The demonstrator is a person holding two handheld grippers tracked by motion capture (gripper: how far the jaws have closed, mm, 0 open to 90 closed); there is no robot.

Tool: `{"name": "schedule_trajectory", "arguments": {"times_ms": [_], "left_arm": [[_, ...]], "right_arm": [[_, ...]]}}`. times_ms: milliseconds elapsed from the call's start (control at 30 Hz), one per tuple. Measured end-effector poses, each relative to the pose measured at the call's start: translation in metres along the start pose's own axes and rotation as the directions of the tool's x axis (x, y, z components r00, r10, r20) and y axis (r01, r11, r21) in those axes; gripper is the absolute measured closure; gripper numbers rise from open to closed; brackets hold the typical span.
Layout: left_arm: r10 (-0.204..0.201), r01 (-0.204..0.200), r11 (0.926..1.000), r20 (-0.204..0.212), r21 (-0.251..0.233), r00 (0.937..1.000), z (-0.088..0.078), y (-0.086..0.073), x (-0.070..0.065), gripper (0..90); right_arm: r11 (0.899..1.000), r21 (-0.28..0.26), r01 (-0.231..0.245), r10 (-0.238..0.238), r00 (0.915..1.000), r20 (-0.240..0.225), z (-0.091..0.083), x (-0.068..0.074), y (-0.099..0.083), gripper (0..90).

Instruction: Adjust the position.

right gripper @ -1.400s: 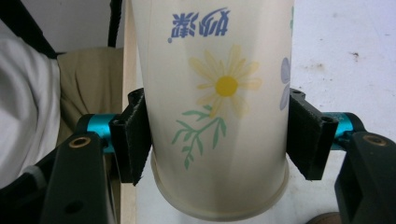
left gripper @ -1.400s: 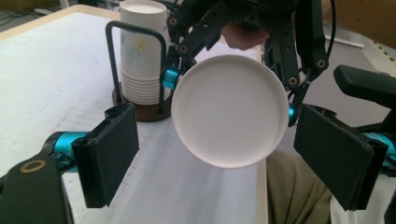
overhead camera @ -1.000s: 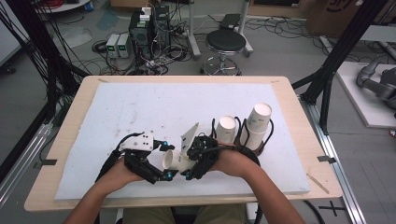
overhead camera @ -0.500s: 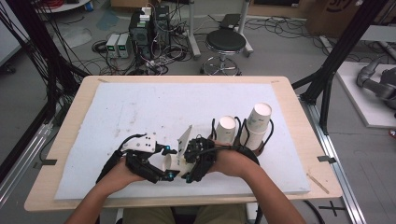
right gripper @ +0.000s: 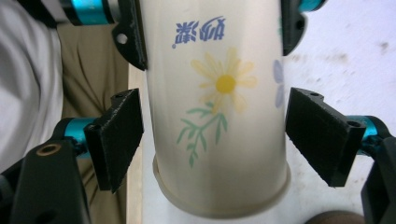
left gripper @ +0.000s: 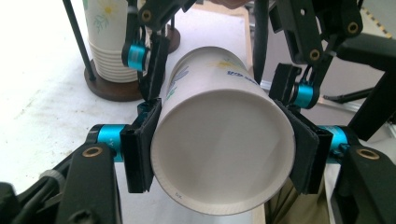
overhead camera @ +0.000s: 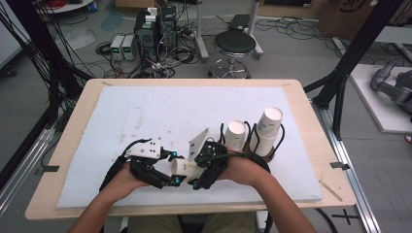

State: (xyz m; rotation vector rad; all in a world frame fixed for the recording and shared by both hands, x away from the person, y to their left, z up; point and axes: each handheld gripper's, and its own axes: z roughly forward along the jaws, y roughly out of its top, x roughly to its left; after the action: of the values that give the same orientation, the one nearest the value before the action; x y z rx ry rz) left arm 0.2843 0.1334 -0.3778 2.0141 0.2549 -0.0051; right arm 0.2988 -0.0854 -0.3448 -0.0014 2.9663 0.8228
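Note:
A white paper cup (overhead camera: pixel 183 168) with a flower print lies on its side between both grippers near the table's front edge. My left gripper (left gripper: pixel 223 149) is shut on the cup (left gripper: pixel 219 158) at its open mouth end. Its pads (left gripper: pixel 140 144) press on both sides, and its jaws have just been closing. My right gripper (right gripper: pixel 219 140) stands open around the cup (right gripper: pixel 217 93) near its rim. Its pads (right gripper: pixel 116 135) stand a little off the wall on both sides, and its jaws have just been opening. In the high view the left gripper (overhead camera: pixel 165 175) and the right gripper (overhead camera: pixel 198 171) face each other.
Two stacks of paper cups (overhead camera: pixel 236 135) (overhead camera: pixel 268 127) stand in wire holders on round wooden bases, just behind the right hand. One stack (left gripper: pixel 105 51) shows beyond the held cup. A white foam board (overhead camera: pixel 160 111) covers the wooden table (overhead camera: pixel 311 145).
Both hands have kept their place at the front of the table with the cup between them. The jaws' movement is too small to make out from above.

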Motion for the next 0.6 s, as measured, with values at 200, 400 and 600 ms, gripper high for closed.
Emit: {"name": "schedule_trajectory", "arguments": {"times_ms": [200, 400, 600], "left_arm": [[-0.023, 0.023, 0.9989, -0.002, -0.042, 0.9997, -0.005, -0.003, 0.005, 36.7], [-0.045, 0.044, 0.9947, -0.007, -0.093, 0.999, -0.012, -0.008, 0.011, 36.7], [-0.057, 0.054, 0.988, -0.014, -0.145, 0.9983, -0.017, -0.011, 0.014, 36.7]], "right_arm": [[0.989, -0.145, -0.042, 0.044, 0.999, 0.01, -0.011, -0.003, -0.01, 20.5], [0.951, -0.294, -0.095, 0.102, 0.9947, 0.01, -0.02, -0.003, -0.022, 20.5], [0.872, -0.462, -0.161, 0.197, 0.98, 0.031, -0.028, 0.0, -0.044, 20.5]]}}
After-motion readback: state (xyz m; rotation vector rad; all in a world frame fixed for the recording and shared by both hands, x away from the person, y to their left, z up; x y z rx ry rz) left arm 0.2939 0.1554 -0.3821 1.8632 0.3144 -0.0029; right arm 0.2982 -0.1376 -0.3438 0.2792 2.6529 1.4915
